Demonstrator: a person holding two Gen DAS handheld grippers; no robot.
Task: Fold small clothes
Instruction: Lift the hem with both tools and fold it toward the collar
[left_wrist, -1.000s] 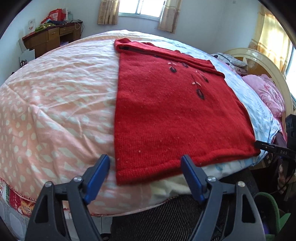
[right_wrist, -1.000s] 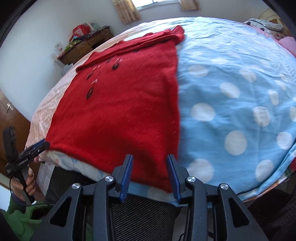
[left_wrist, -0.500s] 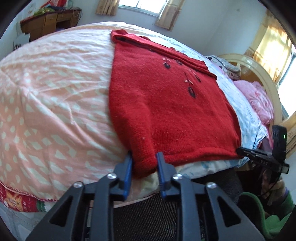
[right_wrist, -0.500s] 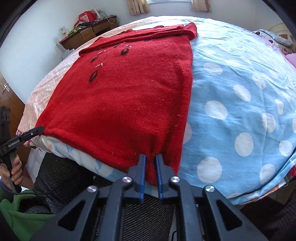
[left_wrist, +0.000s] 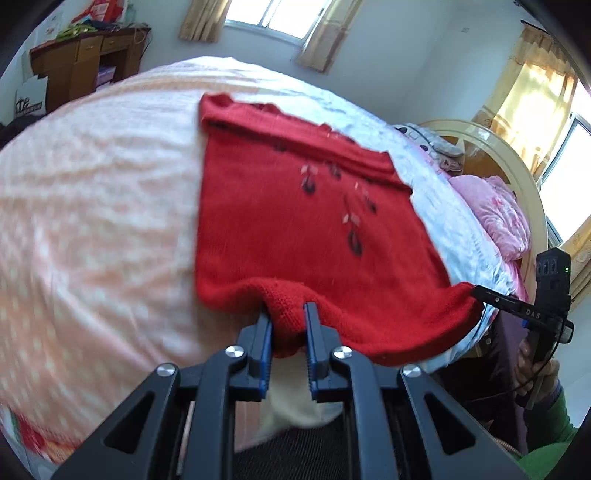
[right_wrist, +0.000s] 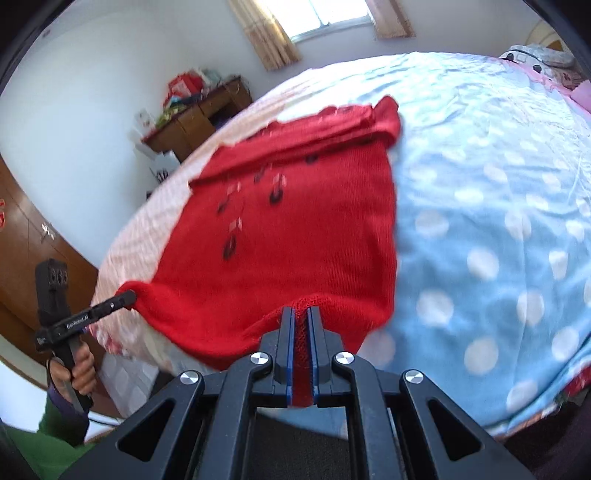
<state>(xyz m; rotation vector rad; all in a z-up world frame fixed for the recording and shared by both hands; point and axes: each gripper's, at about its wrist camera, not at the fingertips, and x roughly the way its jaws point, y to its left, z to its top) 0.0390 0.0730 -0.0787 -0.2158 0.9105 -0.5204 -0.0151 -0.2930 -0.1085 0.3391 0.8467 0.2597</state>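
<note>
A red knitted sweater (left_wrist: 295, 229) with small dark flower marks lies flat on the bed; it also shows in the right wrist view (right_wrist: 295, 236). My left gripper (left_wrist: 287, 314) is shut on its near hem at the left corner and has the hem lifted and bunched. My right gripper (right_wrist: 301, 314) is shut on the near hem at the right corner, with red knit pinched between the pads. Each gripper shows in the other's view, the right (left_wrist: 480, 293) and the left (right_wrist: 127, 295), both on the hem.
The bed has a pink dotted quilt (left_wrist: 92, 221) on the left and a blue dotted quilt (right_wrist: 498, 221) on the right. A wooden desk (left_wrist: 85, 59) stands at the far wall. A pink pillow (left_wrist: 495, 214) and a curved headboard (left_wrist: 524, 184) lie at the right.
Both grippers closed on the near hem of the sweater. They have since lifted it, and the hem now bunches up off the bed edge.
</note>
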